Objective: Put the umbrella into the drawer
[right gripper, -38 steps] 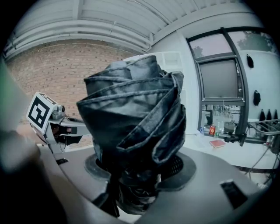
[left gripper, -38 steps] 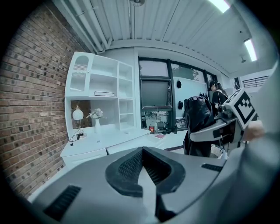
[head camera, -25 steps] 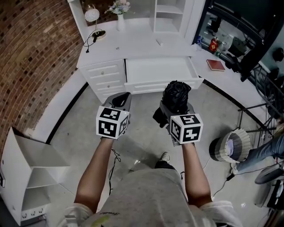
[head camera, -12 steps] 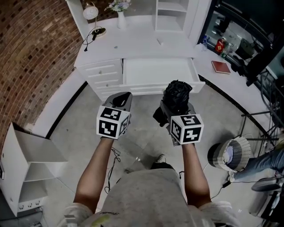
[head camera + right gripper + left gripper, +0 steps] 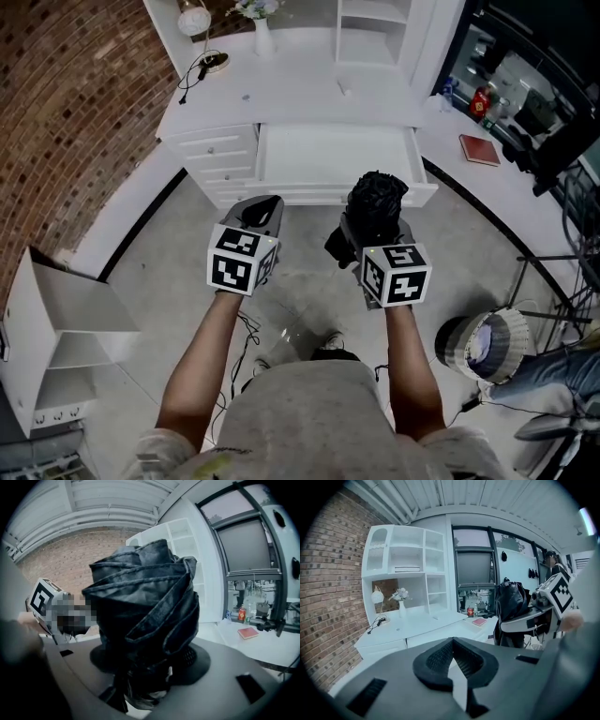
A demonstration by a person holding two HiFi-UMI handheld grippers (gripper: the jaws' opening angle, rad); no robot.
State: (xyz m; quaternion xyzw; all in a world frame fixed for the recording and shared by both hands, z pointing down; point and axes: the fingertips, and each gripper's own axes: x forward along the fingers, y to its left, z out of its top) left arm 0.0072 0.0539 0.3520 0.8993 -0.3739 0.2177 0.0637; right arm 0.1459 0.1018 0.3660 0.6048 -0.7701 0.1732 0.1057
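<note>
brick wall (image 5: 66, 84) far left; below it a small white shelf unit (image 5: 56, 328) sits on the floor. white desk (image 5: 300, 94) straight ahead, with a lamp (image 5: 195, 19) and a vase (image 5: 262, 37) at its back left corner. 1 wide drawer (image 5: 337, 155) stands pulled out under the desk top. left gripper (image 5: 262, 208) is held over the floor in front of the desk, its pads met at the tips with nothing between them. right gripper (image 5: 370, 230) is just beside it at about the same height, both fingers clamped on the lower part of a folded black umbrella (image 5: 375, 199). the umbrella stands upright out of the jaws; from the head view its top just overlaps the drawer's front edge. further right, a red book (image 5: 480, 150) lies on a side counter, and a round bin (image 5: 478, 342) stands on the floor.
</note>
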